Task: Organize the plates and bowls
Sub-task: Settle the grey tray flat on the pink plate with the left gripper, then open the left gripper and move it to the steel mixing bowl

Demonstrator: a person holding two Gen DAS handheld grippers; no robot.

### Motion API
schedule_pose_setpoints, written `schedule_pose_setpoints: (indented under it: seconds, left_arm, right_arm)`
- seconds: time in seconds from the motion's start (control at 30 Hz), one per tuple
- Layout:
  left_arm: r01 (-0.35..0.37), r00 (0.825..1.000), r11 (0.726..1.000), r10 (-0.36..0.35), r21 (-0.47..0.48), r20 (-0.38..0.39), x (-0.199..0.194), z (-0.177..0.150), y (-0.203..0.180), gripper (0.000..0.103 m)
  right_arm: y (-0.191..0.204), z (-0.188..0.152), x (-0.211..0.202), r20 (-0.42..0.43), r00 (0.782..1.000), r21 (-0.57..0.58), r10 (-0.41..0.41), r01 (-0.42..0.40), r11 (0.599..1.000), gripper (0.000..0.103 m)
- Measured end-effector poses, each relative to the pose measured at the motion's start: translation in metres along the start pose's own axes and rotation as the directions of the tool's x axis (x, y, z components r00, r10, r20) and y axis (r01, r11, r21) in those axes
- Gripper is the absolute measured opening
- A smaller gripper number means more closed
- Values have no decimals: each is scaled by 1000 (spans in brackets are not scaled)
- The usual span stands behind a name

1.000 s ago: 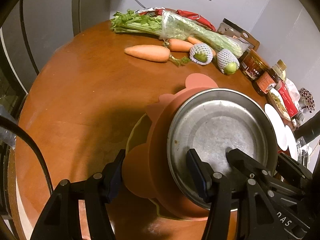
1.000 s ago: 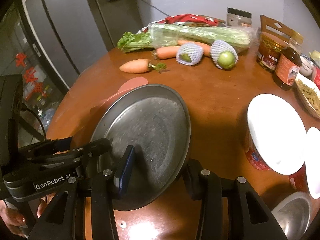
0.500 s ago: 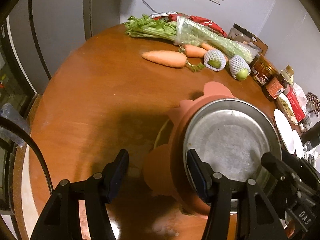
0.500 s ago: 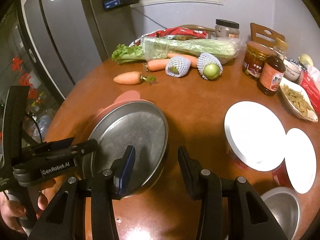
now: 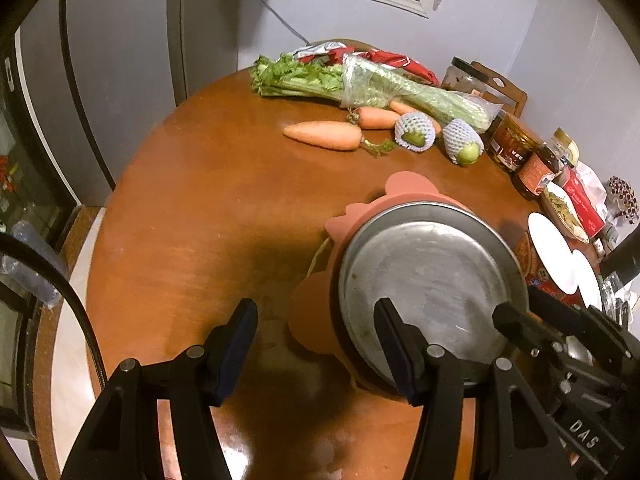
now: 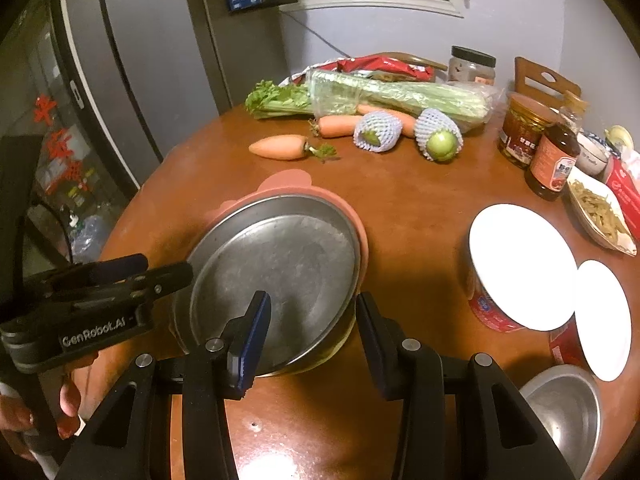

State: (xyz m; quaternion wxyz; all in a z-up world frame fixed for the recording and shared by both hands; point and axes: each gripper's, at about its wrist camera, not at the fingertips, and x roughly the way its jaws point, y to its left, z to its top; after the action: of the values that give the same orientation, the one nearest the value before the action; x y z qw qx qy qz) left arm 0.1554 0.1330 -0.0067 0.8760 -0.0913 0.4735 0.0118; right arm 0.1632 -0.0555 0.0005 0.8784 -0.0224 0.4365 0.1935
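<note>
A round metal pan (image 5: 424, 280) lies on a pink lobed plate (image 5: 408, 188), with a yellowish rim (image 5: 316, 256) showing beneath them. My left gripper (image 5: 314, 306) hovers open above the stack's left side. One pink lobe lies below the gap between its pads, and they do not press on it. In the right wrist view the pan (image 6: 280, 268) sits just beyond my right gripper (image 6: 312, 298), which is open above the pan's near rim. The left gripper (image 6: 120, 280) shows there with its tip by the pan's left edge.
The round wooden table (image 5: 200, 220) carries carrots (image 5: 324, 135), celery (image 5: 372, 88), two netted fruits and jars at the back. Two white plates (image 6: 520, 264) (image 6: 604, 312) rest on red tubs at the right. A metal bowl (image 6: 564, 412) sits at the near right.
Both grippers have drawn back and upward from the stack, so it looks smaller. The left finger no longer touches the pink lobe. The pan has stayed on the pink plate.
</note>
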Motion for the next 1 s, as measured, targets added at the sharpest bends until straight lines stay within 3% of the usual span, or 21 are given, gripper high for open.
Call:
schedule_pose_setpoints:
  seconds: [0.57, 1.0]
  left_arm:
    - [-23, 997, 995, 16, 93, 78, -50, -15, -53, 61]
    - [-4, 992, 986, -17, 165, 127, -73, -25, -114, 61]
  right_arm:
    - [-19, -10, -70, 144, 989, 16, -22, 20, 1000, 50]
    - [-64, -35, -122, 219, 973, 61, -77, 65, 996, 54]
